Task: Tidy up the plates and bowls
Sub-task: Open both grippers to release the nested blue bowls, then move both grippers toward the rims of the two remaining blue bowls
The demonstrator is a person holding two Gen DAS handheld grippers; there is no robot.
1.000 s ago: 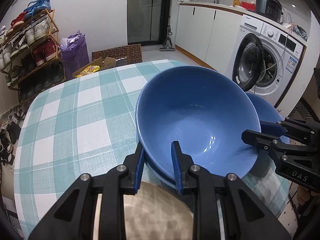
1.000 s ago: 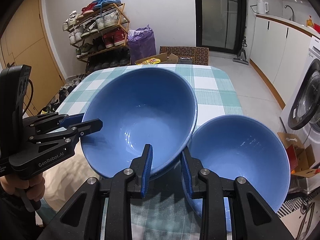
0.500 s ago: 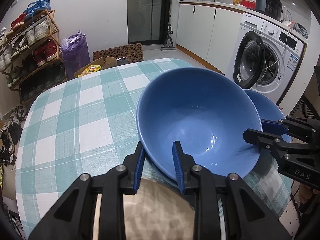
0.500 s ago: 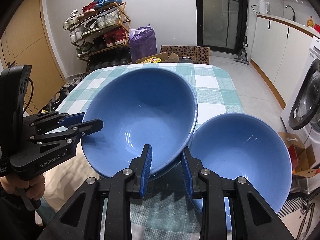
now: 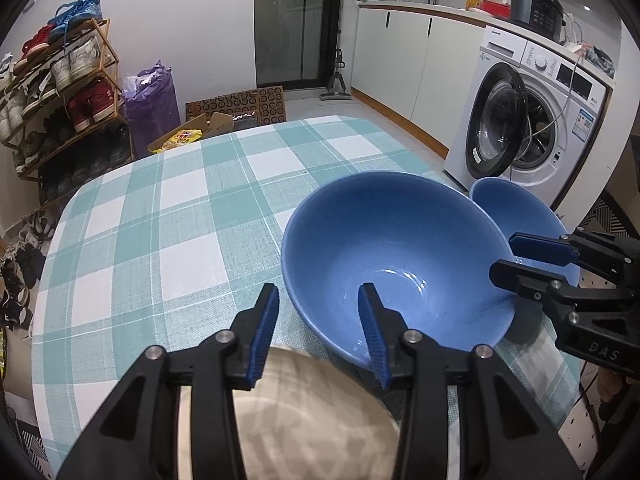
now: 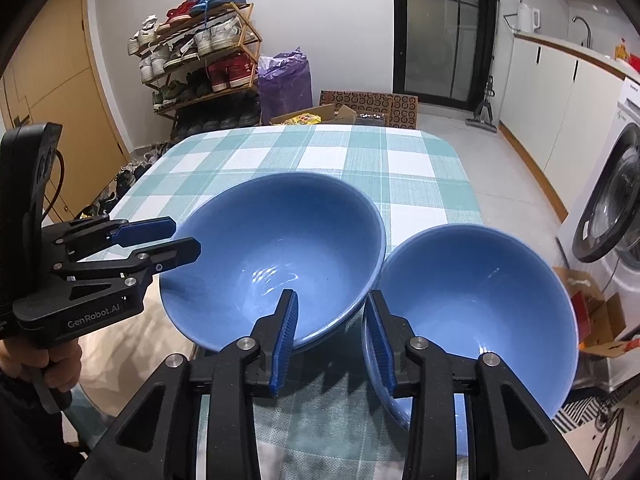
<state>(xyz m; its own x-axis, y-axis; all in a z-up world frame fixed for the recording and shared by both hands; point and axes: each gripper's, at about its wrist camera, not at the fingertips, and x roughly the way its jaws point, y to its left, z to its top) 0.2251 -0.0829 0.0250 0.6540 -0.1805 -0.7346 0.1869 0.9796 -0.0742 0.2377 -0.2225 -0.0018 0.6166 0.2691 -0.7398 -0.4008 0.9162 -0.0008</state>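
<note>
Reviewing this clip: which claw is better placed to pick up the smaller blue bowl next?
Right, probably. The right claw, jaws opening off the large bowl, sits right beside the smaller bowl. The left claw is on the large bowl's far side.

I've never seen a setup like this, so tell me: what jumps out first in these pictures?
Two blue bowls on a teal-and-white checked table: a big bowl in the middle and a smaller bowl close on its right. Two black hand-held grippers flank the big bowl's rim, the left gripper and right gripper, blue-padded fingers opening, pads off the rim.
</note>
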